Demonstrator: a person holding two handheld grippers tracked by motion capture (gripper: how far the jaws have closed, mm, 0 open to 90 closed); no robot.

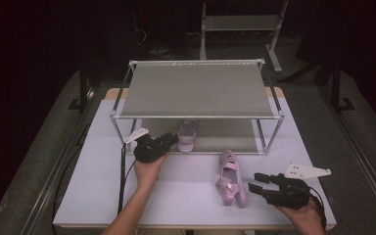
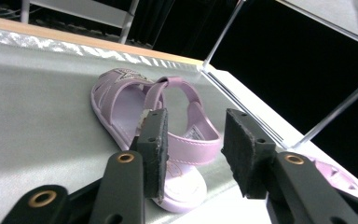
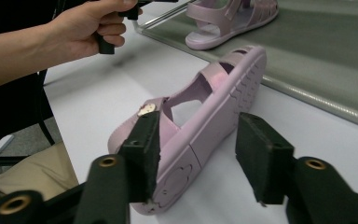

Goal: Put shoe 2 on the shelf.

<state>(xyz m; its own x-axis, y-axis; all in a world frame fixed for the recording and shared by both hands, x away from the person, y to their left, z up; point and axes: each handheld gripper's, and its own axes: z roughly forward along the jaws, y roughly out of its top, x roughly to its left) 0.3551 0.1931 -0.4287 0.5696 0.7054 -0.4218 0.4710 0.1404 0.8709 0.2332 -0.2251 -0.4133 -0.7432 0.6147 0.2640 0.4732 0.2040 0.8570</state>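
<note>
- Two pink sandals are in sight: one sandal on the rack (image 1: 186, 135) and one sandal on the counter (image 1: 230, 178).
- The sandal on the rack sits upright on the lower shelf (image 1: 235, 137) of the single metal rack (image 1: 198, 88), near that shelf's front edge, its heel toward the person.
- The sandal on the counter lies tipped on its side on the white counter (image 1: 103, 186), in front of the rack and well apart from the first.
- Two tools are held, one in each hand.
- The left tool (image 1: 169, 140) is at the shelf's front edge; its jaws stand partly apart on either side of the heel of the sandal on the rack, with a gap at the right pad, so it is not gripped.
- The right tool (image 1: 256, 182) is just beside the sandal on the counter; its jaws stand half apart around the heel end, the left pad at the sandal, the right pad clear of the sole.
</note>
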